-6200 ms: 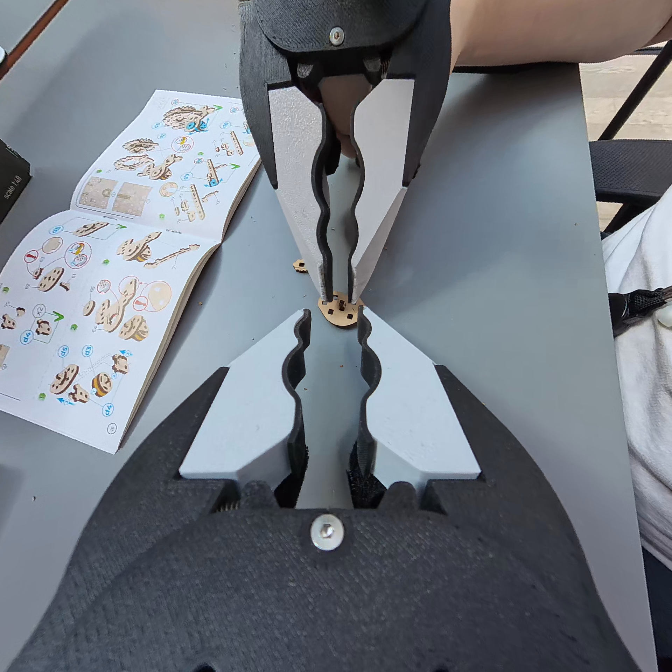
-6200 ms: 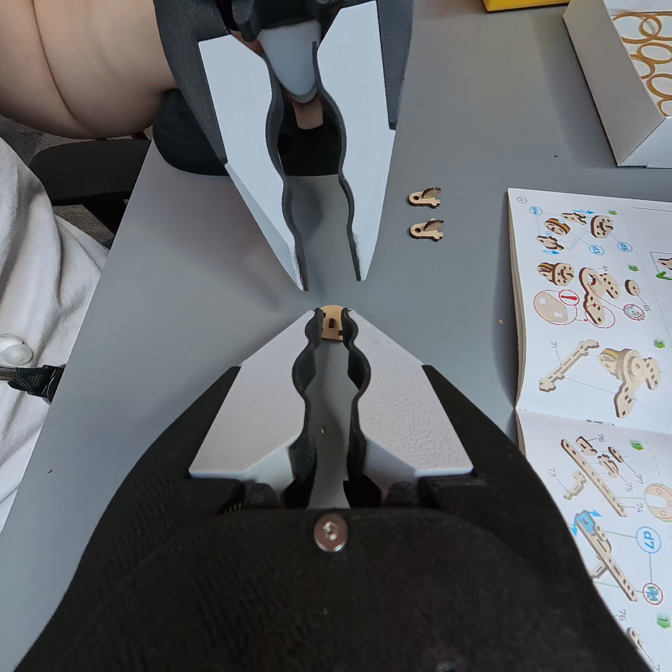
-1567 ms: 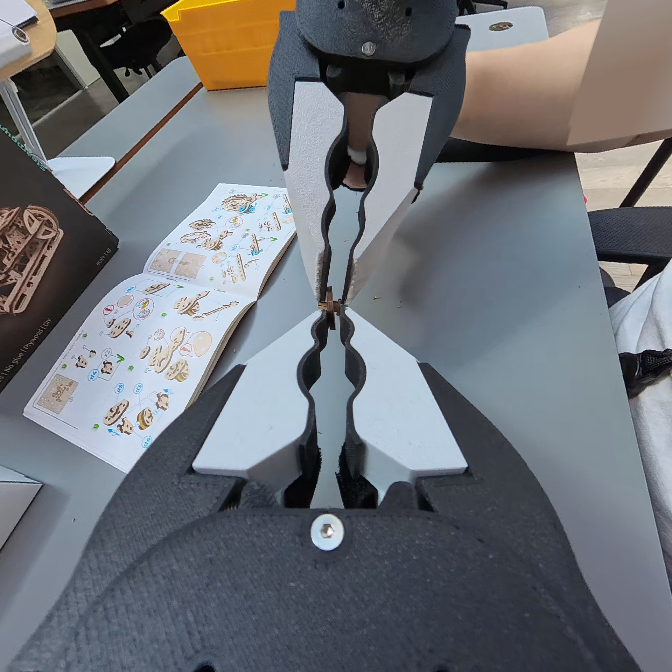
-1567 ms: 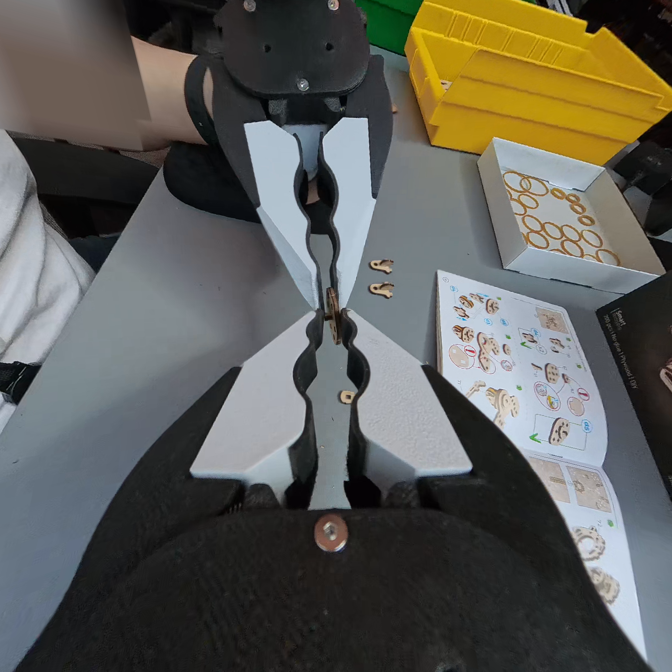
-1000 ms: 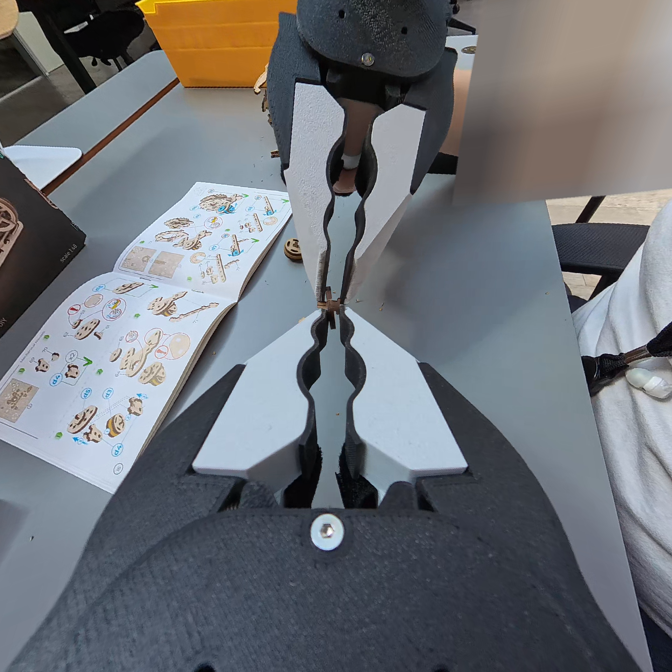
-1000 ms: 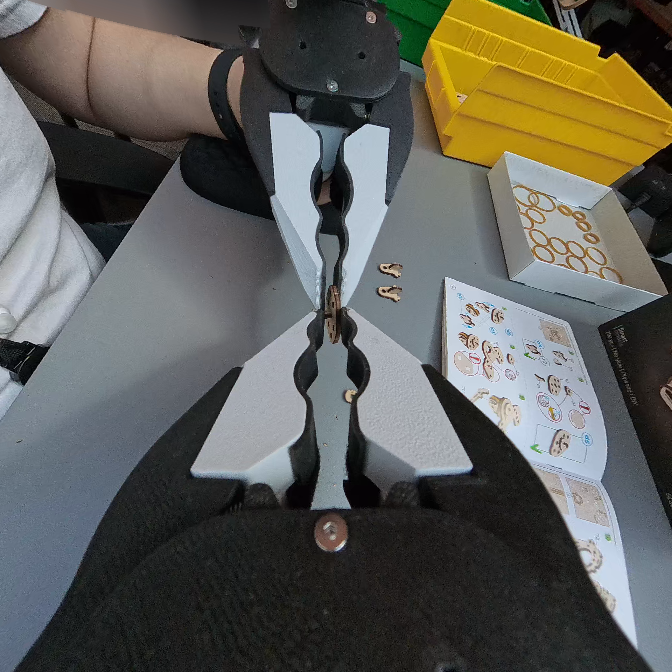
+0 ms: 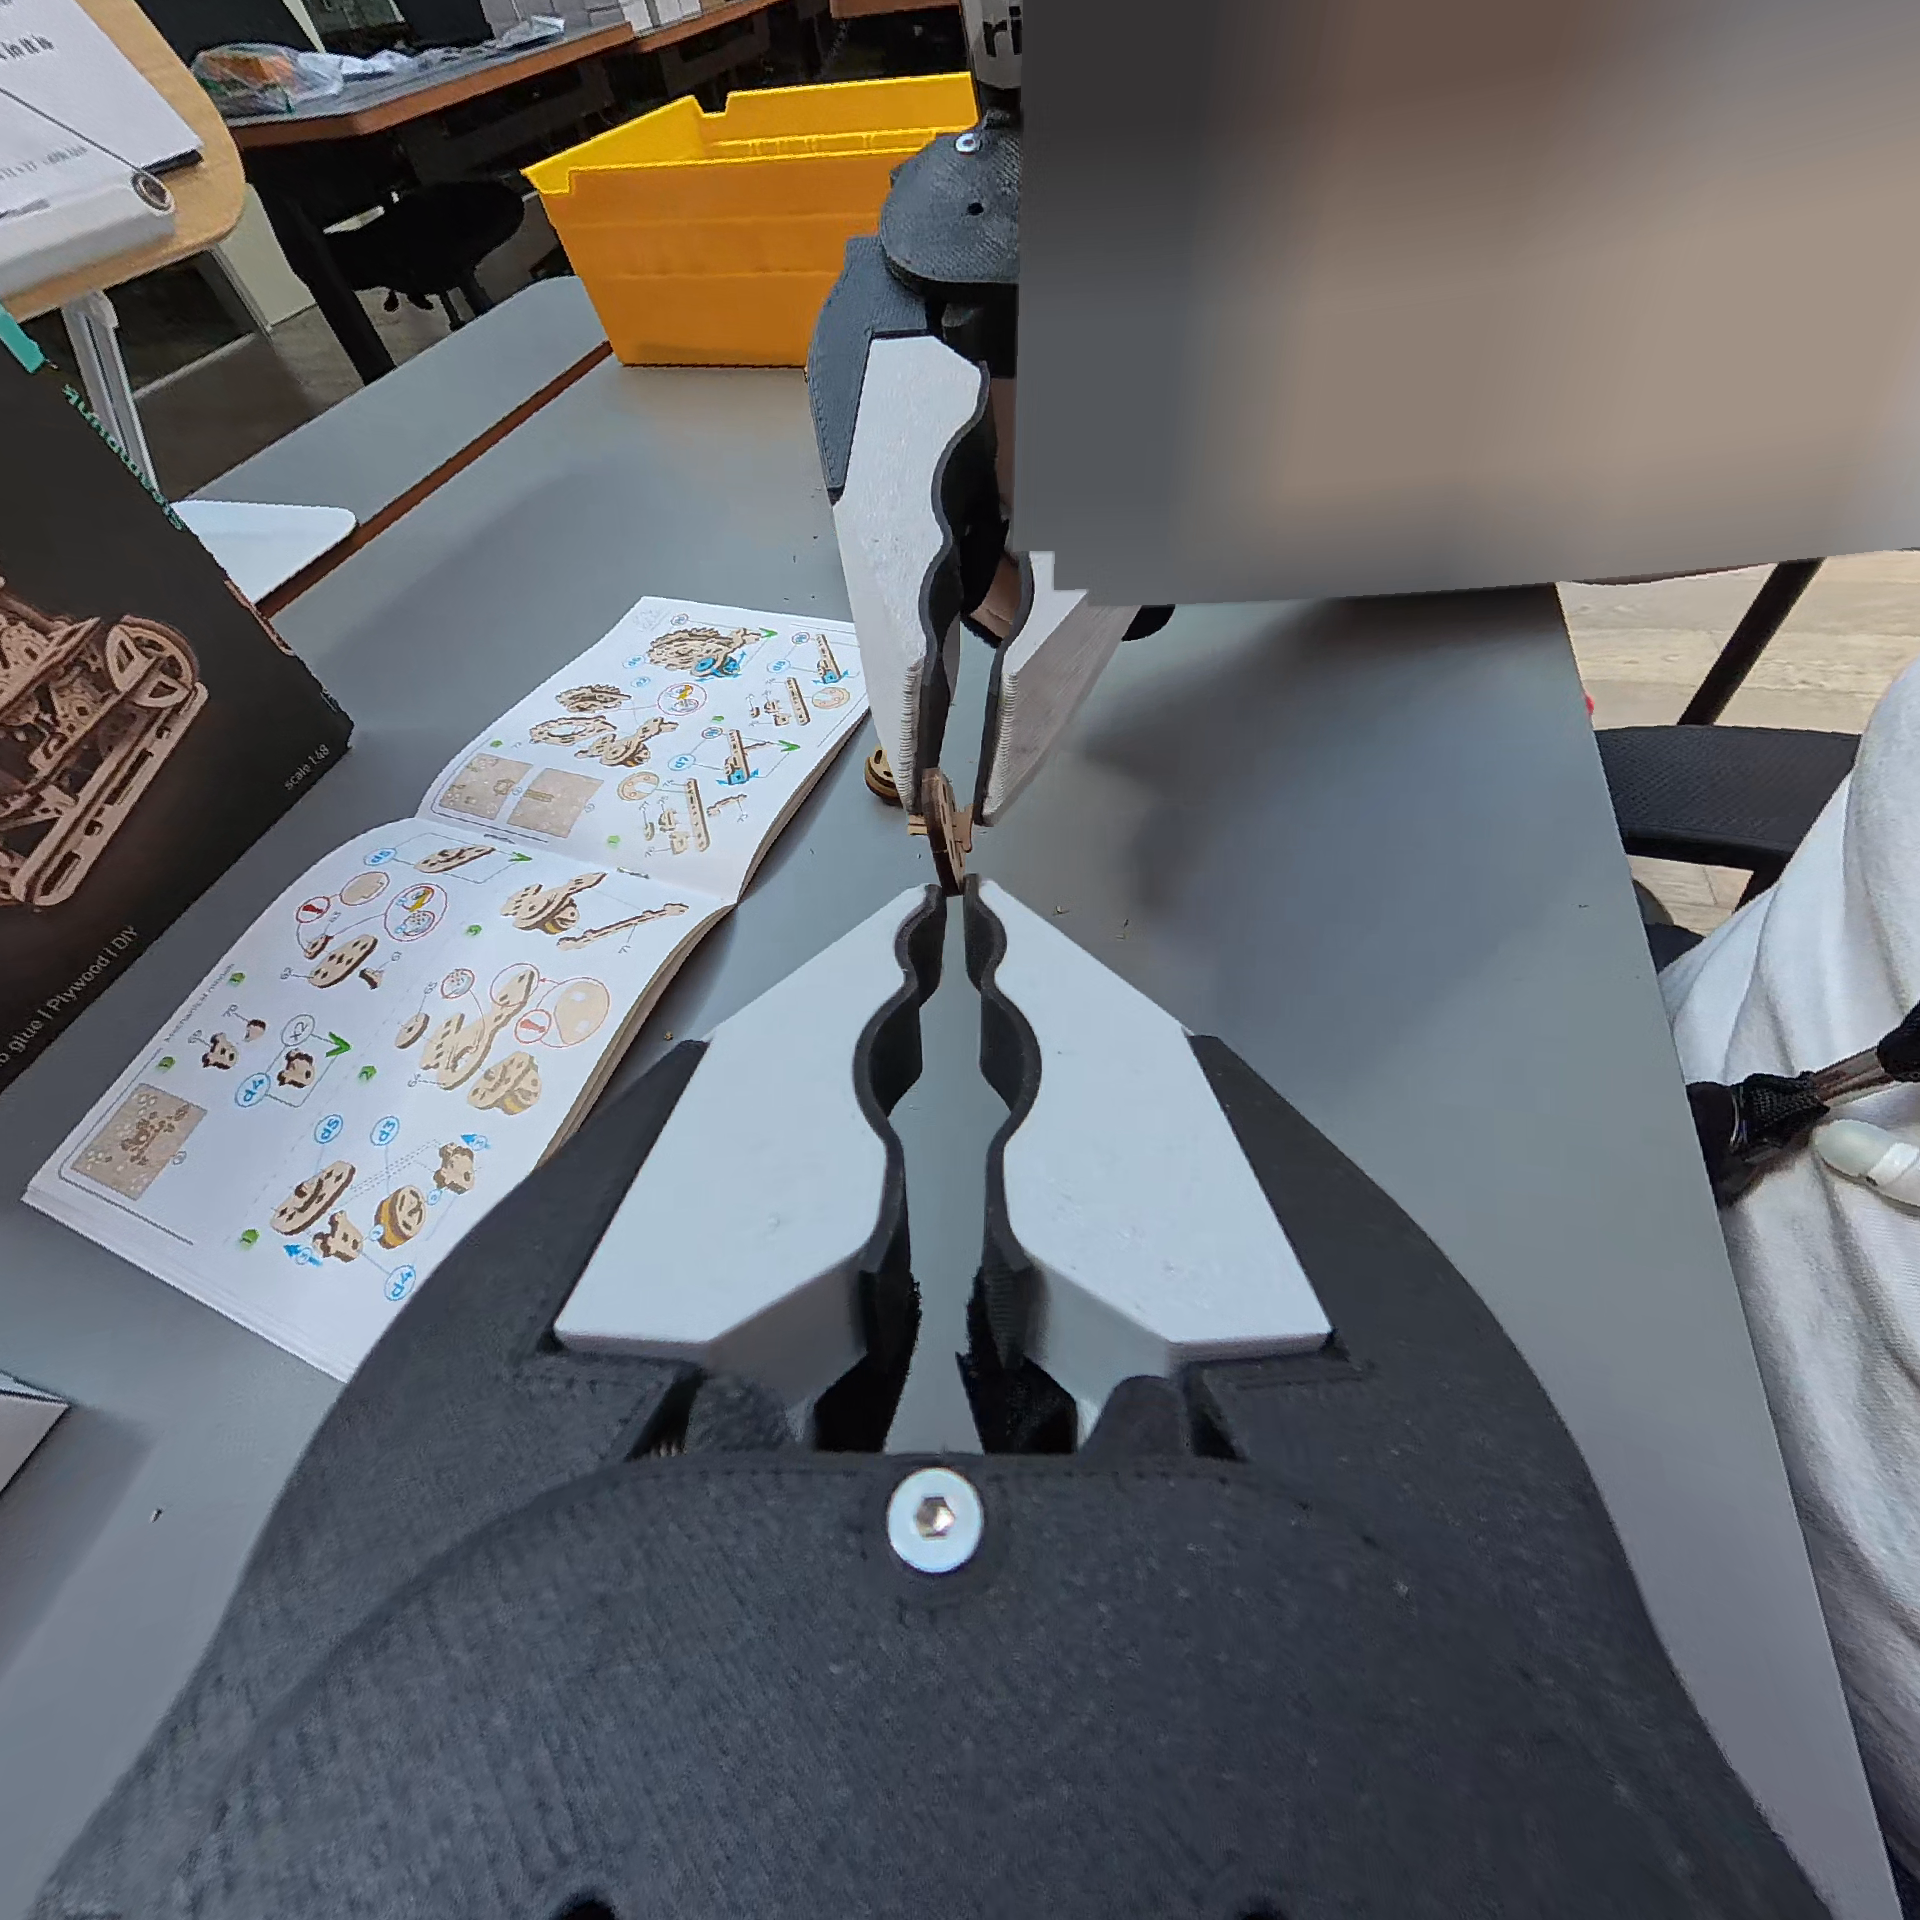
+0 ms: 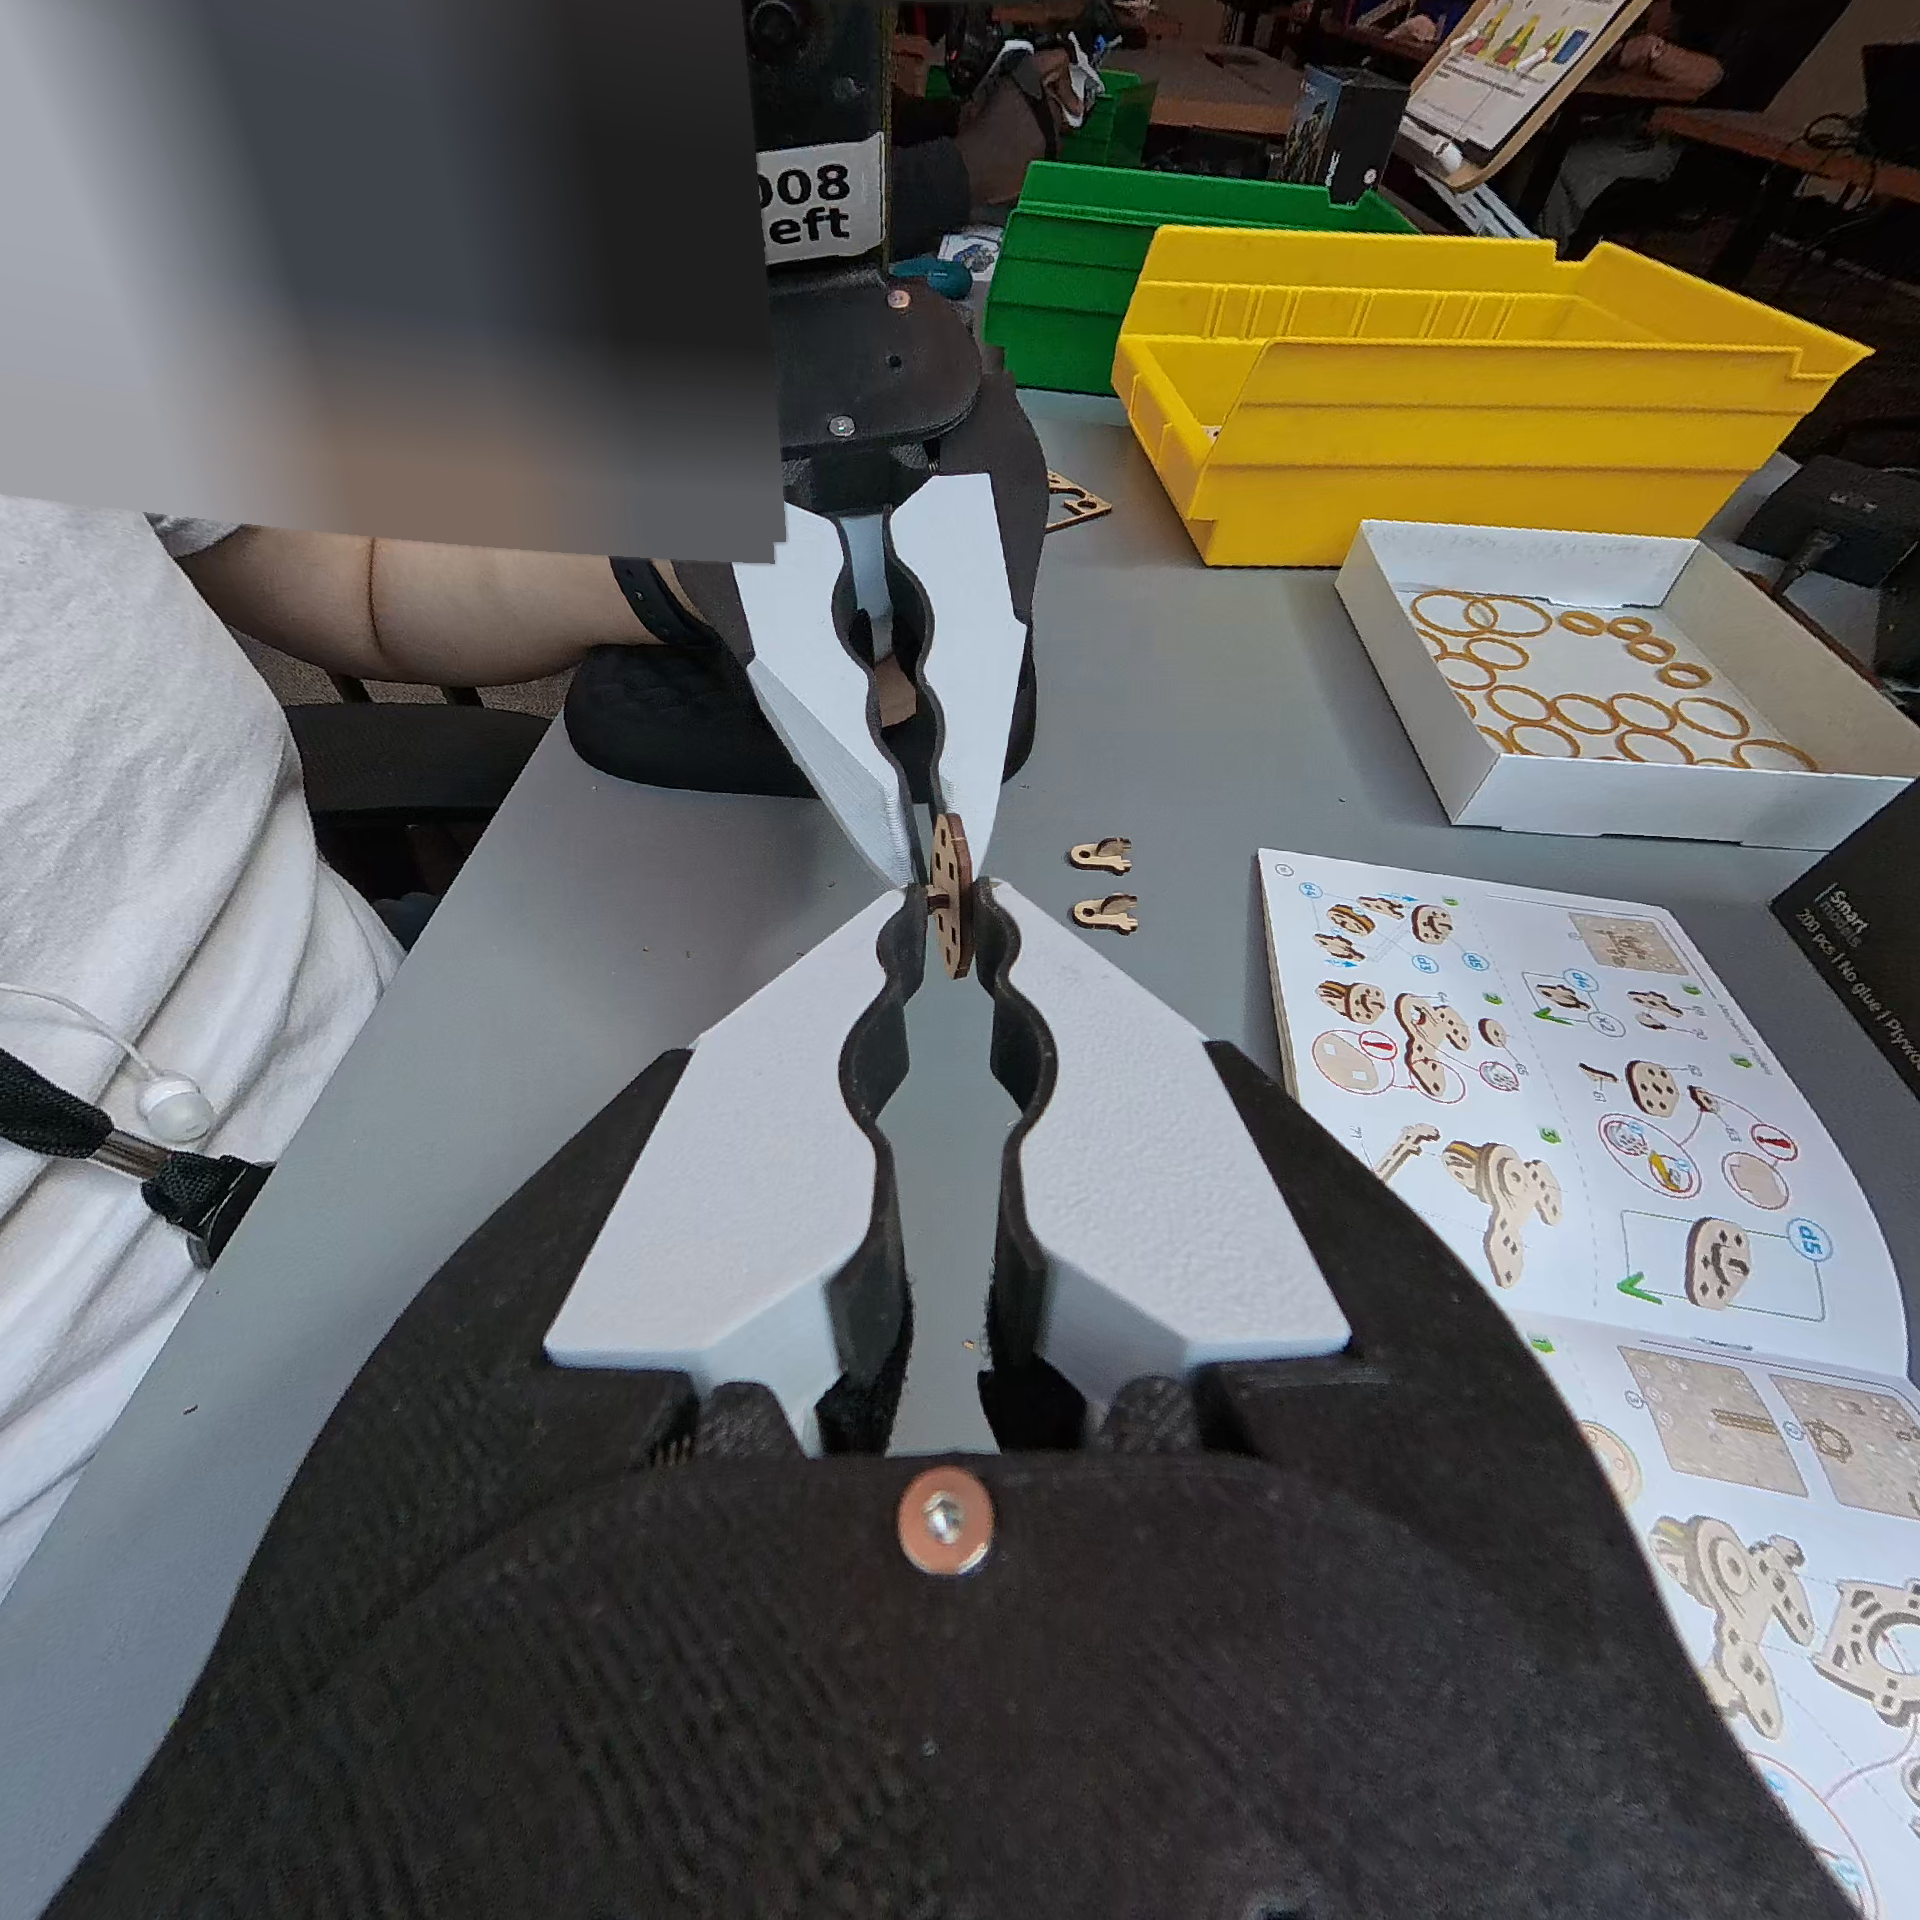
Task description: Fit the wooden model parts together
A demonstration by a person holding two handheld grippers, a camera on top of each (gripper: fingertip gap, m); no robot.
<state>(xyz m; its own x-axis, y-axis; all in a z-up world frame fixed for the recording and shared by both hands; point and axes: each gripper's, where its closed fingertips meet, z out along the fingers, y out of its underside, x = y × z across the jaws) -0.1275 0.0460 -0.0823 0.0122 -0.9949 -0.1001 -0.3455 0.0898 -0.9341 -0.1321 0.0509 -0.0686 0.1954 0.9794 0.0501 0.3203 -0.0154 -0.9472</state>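
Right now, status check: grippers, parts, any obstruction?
Left gripper shut on wooden disc. Right gripper shut on small peg piece, meeting disc above table. Nothing in the way.

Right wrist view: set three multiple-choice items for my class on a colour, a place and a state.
1. The bin behind the yellow bin: A red, B green, C blue.
2. Two wooden hooks lie: A on the table beside the booklet, B on the booklet, C in the yellow bin.
3. The wooden disc is: A flat on the table, B in the yellow bin, C pinched between left gripper and right gripper.
B, green wall visible; A, grey tabletop under both; C, both grippers' tips meet on it.
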